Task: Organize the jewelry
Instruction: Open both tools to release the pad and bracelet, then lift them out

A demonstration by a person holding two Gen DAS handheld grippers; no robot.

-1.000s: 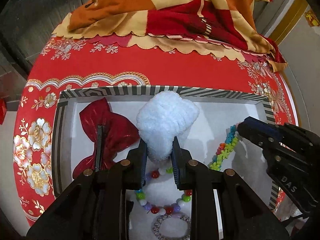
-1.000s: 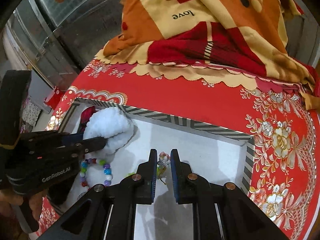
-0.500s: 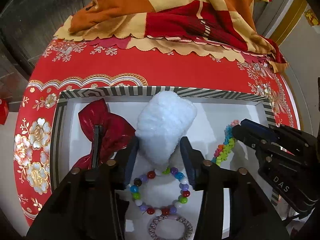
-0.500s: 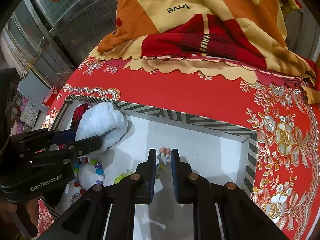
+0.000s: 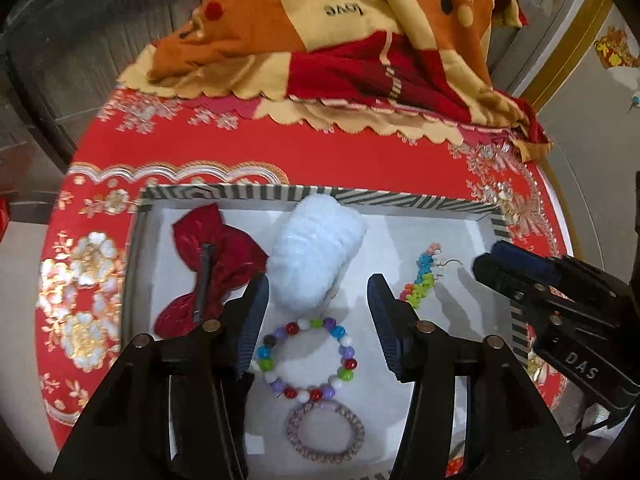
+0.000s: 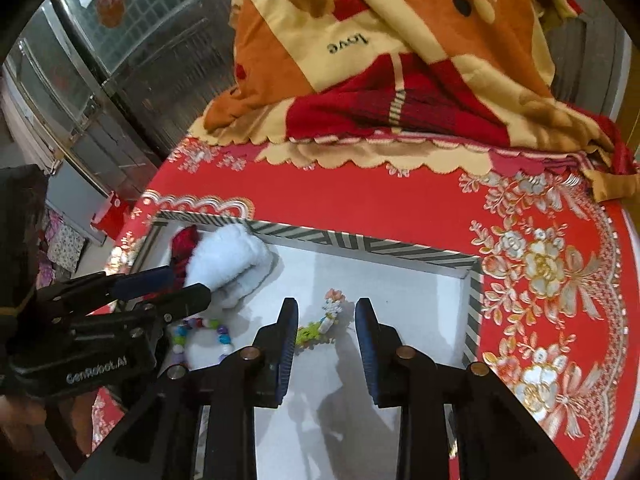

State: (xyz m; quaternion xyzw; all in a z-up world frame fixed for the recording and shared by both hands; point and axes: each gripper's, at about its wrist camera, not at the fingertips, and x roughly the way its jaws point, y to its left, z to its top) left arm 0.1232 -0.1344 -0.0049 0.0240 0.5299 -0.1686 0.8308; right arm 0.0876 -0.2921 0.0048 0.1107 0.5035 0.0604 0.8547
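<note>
One striped-rim tray (image 5: pixel 404 199) with a white floor is set on a tabletop covered by one red floral cloth (image 5: pixel 360 156); one folded orange-and-red blanket (image 5: pixel 340 40) is heaped at the far edge of the cloth.

Five items are counted inside the tray:
- One red bow clip (image 5: pixel 212 268), laid at the left side, with a dark clip bar along its middle.
- One white fluffy scrunchie (image 5: pixel 314 254), placed just right of the bow and touching it, near the far wall.
- One multicoloured bead bracelet (image 5: pixel 306 358), laid as an open ring just in front of the scrunchie.
- One braided pink-grey hair tie (image 5: pixel 326 430), laid just in front of the bracelet, the two rings touching or nearly so.
- One pastel bead earring strand (image 5: pixel 422 280), with a wire hook, laid on the floor toward the right side, apart from the rest.

Two tongs are recorded. The left tongs (image 5: pixel 318 300) are held spread wide above the near end of the scrunchie and the bracelet — nothing is gripped. The right tongs (image 6: pixel 326 320) are likewise held apart, with the earring strand (image 6: pixel 326 318) lying on the tray floor between the tips — not clamped.
</note>
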